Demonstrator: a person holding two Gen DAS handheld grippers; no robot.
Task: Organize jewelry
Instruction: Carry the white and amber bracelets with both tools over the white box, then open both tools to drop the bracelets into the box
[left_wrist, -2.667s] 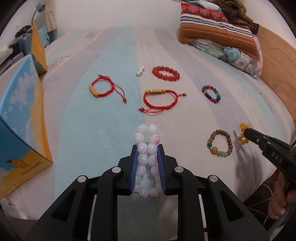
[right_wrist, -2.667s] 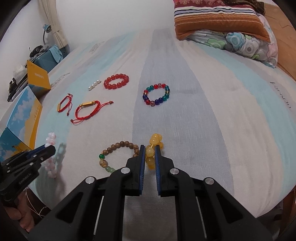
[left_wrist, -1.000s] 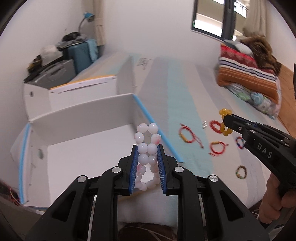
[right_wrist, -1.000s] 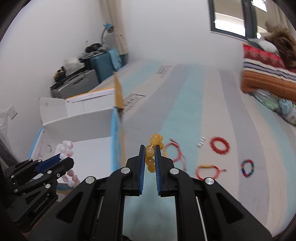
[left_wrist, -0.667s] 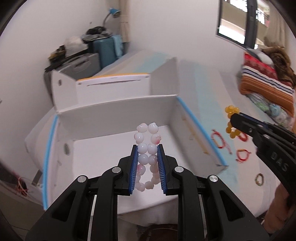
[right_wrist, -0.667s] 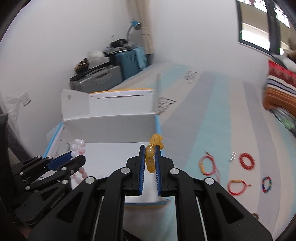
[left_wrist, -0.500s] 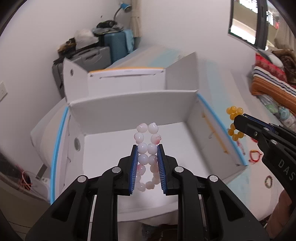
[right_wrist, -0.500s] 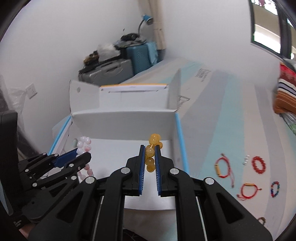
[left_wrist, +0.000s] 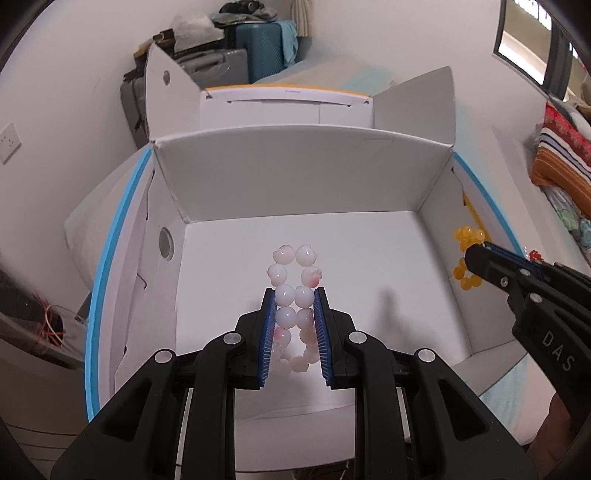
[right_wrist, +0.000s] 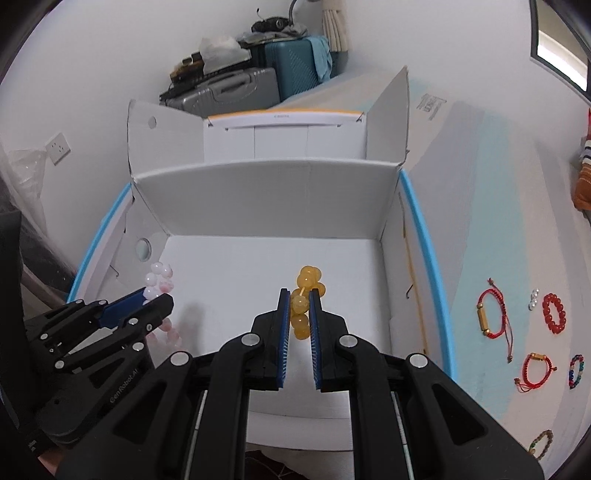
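Observation:
My left gripper (left_wrist: 294, 295) is shut on a pale pink bead bracelet (left_wrist: 295, 266), which hangs over the floor of an open white cardboard box (left_wrist: 303, 177). In the right wrist view, my right gripper (right_wrist: 300, 295) is shut on a yellow bead bracelet (right_wrist: 308, 280) above the same box (right_wrist: 266, 195). From the left wrist view the right gripper (left_wrist: 476, 254) comes in at the right wall with the yellow bracelet (left_wrist: 466, 236). The left gripper (right_wrist: 162, 297) with the pink bracelet (right_wrist: 160, 273) shows at the box's left side in the right wrist view.
Two red cord bracelets (right_wrist: 493, 314), a red bead bracelet (right_wrist: 554, 313), a multicolour bracelet (right_wrist: 576, 371), a brown bead bracelet (right_wrist: 541, 443) and small pearls (right_wrist: 533, 298) lie on the striped bedsheet right of the box. Suitcases (right_wrist: 229, 88) stand behind; pillows (left_wrist: 561, 158) lie far right.
Both grippers have swung from the bed over to the box and come down over its inside, each keeping its bracelet. The box now fills both views.

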